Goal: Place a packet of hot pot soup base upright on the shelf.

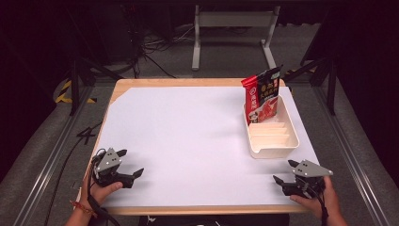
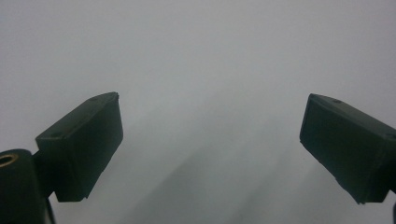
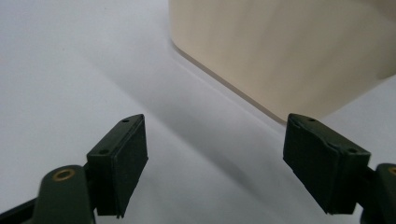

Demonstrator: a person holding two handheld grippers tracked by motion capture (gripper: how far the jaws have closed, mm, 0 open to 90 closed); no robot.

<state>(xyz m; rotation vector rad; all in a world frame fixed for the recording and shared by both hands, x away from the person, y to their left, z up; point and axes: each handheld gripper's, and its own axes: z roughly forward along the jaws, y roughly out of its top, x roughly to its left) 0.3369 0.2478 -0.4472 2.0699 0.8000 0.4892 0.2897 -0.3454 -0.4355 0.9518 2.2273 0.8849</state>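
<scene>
A red and black snack bag [image 1: 262, 95] stands upright in the far end of a cream plastic bin [image 1: 277, 146] at the right of the table. Ribbed dividers cross the bin's near part. My left gripper [image 1: 130, 163] rests low at the front left of the white table cover [image 1: 188, 136], held by a hand, jaws wide apart with nothing between them. My right gripper [image 1: 285, 171] sits at the front right, just short of the bin, also open. In the right gripper view the bin's cream wall [image 3: 280, 51] rises close ahead of the open gripper [image 3: 215, 163].
The table's wooden edge [image 1: 188, 82] frames the white cover. Beyond the far edge stand a white metal frame [image 1: 233, 28] and loose cables [image 1: 155, 44] on the floor. Dark tripod legs [image 1: 82, 70] stand left of the table and another stand [image 1: 329, 70] at the right.
</scene>
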